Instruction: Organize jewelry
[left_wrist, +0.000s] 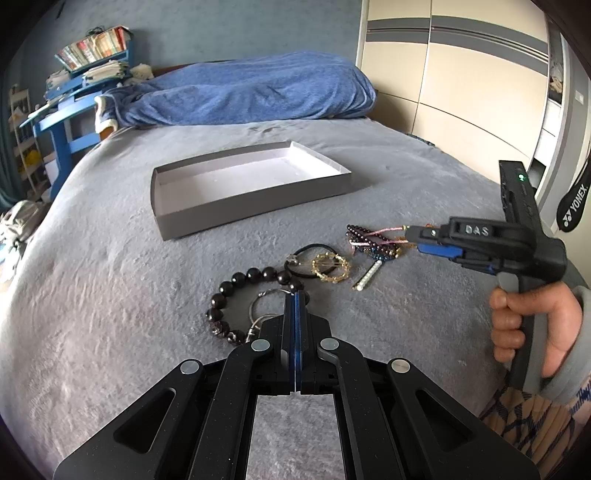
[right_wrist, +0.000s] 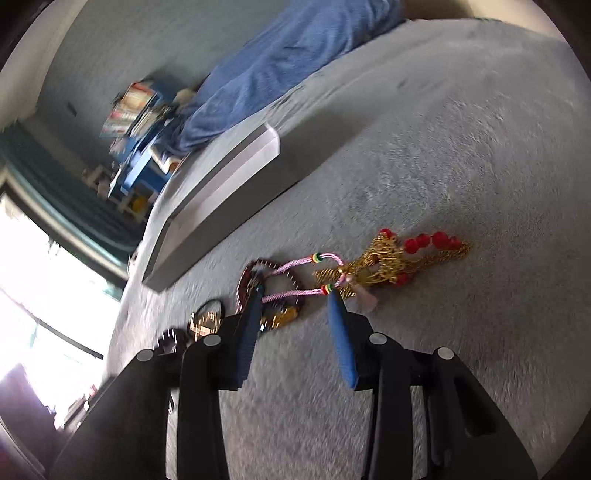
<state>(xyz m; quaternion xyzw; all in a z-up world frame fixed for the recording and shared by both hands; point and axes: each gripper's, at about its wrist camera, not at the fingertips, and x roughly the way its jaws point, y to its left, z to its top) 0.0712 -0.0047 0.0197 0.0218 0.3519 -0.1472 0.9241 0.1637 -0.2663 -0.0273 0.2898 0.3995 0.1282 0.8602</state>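
While the right gripper (right_wrist: 295, 295) hangs with jaws spread astride the pink cord loop (right_wrist: 295, 271), nothing pinched, the cord's length runs crosswise between its fingertips on the bed (right_wrist: 461, 147); the left gripper (left_wrist: 296, 295), pressed together, sits farther off.
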